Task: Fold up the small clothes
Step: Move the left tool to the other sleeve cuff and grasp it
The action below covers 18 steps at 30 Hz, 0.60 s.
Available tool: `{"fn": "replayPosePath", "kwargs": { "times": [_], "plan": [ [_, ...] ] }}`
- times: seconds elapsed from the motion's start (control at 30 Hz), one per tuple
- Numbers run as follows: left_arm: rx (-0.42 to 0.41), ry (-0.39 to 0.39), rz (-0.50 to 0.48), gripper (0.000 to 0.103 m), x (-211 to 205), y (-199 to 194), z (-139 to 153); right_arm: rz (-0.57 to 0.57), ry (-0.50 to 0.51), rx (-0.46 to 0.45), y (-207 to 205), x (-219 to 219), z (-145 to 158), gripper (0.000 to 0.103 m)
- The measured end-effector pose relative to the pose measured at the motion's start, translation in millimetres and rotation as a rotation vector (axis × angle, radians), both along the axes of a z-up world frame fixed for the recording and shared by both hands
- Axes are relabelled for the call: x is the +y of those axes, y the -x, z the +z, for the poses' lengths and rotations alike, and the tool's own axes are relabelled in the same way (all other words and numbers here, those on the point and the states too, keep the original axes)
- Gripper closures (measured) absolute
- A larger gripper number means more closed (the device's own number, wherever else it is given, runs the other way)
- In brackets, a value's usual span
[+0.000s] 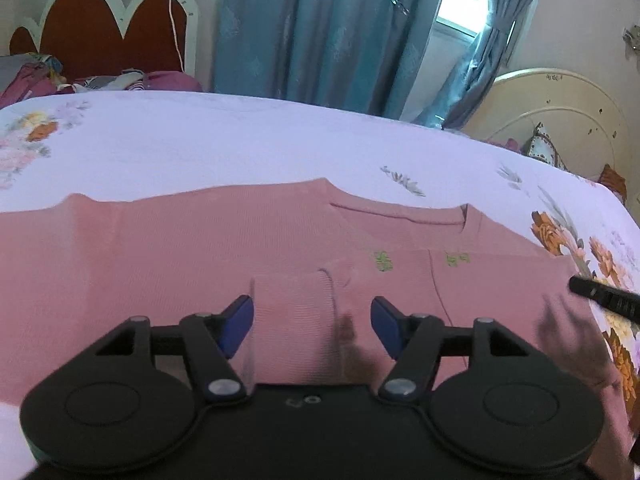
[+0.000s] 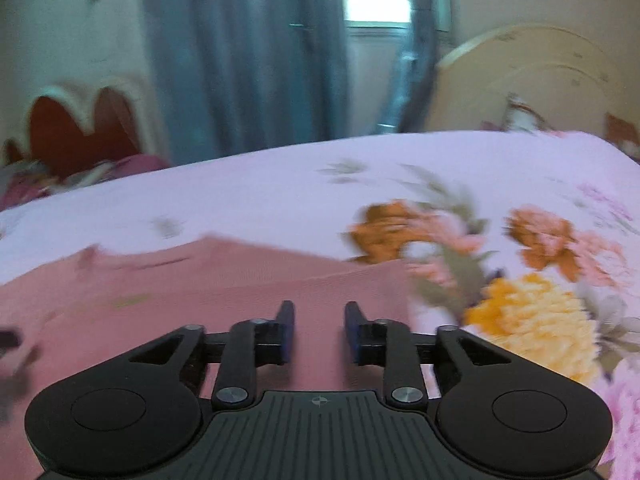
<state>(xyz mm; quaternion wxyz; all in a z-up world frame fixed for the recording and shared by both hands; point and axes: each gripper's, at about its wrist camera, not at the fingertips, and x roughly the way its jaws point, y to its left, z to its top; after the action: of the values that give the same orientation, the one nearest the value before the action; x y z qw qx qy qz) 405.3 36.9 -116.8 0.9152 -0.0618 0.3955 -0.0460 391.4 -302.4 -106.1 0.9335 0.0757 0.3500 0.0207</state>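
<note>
A bed [image 1: 240, 140] is seen spread with a pale lilac sheet [image 1: 180, 148], printed with orange, yellow and pink flowers toward the right side. A pink knitted top [image 1: 140, 260] is laid flat across the near part of the sheet, its neckline turned to the far edge and small green marks shown on its front. One cuffed sleeve [image 1: 294, 304] is folded in over the body. The sheet beyond is left bare.

Motion blurs the right view; pink garment [image 1: 160, 264] runs past the left edge.
</note>
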Motion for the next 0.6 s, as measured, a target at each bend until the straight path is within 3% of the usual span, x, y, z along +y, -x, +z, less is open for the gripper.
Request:
{"fn": "replayPosePath", "kwargs": {
  "times": [0.27, 0.6],
  "plan": [
    [0.018, -0.019, 0.089, 0.034, 45.8, 26.4, 9.3, 0.183, -0.047, 0.046, 13.5, 83.5, -1.2, 0.072],
    [0.022, -0.015, 0.21, 0.034, 111.5, 52.4, 18.1, 0.296, -0.014, 0.118, 5.0, 158.5, -18.4, 0.072]
  ]
}}
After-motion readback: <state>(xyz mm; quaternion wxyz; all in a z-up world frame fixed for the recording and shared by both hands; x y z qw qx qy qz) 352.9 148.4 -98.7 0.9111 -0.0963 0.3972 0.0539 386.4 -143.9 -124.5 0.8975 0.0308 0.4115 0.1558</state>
